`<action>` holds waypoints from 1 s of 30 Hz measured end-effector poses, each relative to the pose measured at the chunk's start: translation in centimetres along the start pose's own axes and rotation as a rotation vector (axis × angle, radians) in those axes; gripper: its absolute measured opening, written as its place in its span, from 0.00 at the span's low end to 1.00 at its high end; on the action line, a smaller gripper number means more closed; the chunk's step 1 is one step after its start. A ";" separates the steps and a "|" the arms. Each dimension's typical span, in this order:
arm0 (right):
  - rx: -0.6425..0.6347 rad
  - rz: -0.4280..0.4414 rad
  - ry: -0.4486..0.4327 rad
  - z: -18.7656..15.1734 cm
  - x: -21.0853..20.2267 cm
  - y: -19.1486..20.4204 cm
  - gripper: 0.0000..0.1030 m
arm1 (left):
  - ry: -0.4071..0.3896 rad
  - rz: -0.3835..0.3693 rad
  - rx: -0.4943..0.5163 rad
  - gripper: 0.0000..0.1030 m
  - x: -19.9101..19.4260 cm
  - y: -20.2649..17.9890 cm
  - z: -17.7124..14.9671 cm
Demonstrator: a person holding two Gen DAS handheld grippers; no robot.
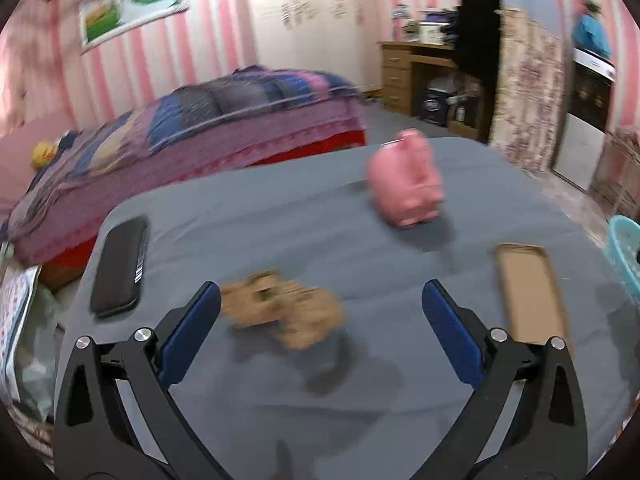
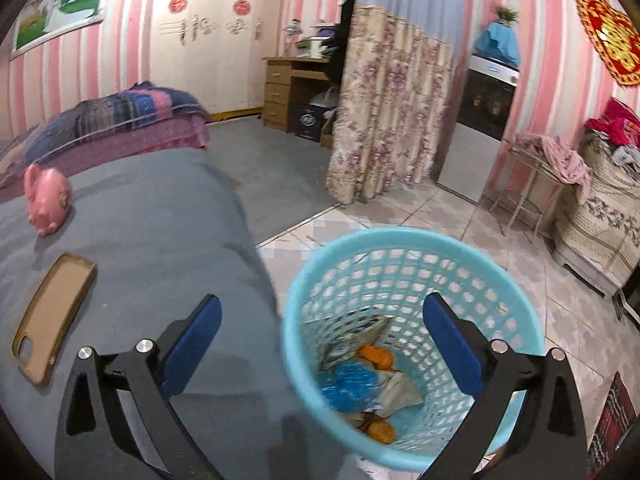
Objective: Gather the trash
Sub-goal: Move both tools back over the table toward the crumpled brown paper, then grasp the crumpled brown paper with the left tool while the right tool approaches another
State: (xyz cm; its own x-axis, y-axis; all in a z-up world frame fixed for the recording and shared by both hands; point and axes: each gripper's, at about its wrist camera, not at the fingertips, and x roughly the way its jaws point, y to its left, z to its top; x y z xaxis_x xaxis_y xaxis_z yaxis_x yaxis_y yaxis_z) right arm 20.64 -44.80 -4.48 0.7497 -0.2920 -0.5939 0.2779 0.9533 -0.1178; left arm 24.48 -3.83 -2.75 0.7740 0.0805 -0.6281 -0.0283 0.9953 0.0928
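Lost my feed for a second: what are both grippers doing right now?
Left gripper: jaws open, empty, crumpled brown paper on the table between them.
Right gripper: jaws open, empty, over the blue basket.

One piggy bank (image 1: pixel 406 182); one phone case (image 2: pixel 52 316); one black wallet (image 1: pixel 119 266); one crumpled paper (image 1: pixel 284 308); one basket (image 2: pixel 400 240).

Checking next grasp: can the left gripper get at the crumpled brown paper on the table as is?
Probably yes. The left gripper is open, and the crumpled brown paper lies between and just beyond its fingertips on the grey tablecloth. Nothing sits between them; the view is motion-blurred, though.
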 end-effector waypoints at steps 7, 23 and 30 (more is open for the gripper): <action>-0.068 -0.006 0.023 -0.5 0.7 2.7 0.96 | 0.037 -0.004 -0.064 0.92 1.0 3.4 -1.2; -0.150 0.040 -0.013 -1.0 -0.9 6.4 0.96 | 0.104 -0.100 -0.047 0.35 3.7 0.4 -1.5; -0.160 0.177 -0.077 0.0 -4.2 11.7 0.96 | -0.002 -0.100 -0.044 0.35 -1.8 5.1 -2.1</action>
State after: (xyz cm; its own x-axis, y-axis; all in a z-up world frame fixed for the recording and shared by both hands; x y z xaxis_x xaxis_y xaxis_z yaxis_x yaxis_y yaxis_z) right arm 20.75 -32.39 -3.37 0.8233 -0.1185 -0.5550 0.0441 0.9884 -0.1455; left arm 21.61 1.19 -2.74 0.7757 -0.0191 -0.6309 0.0214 0.9998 -0.0039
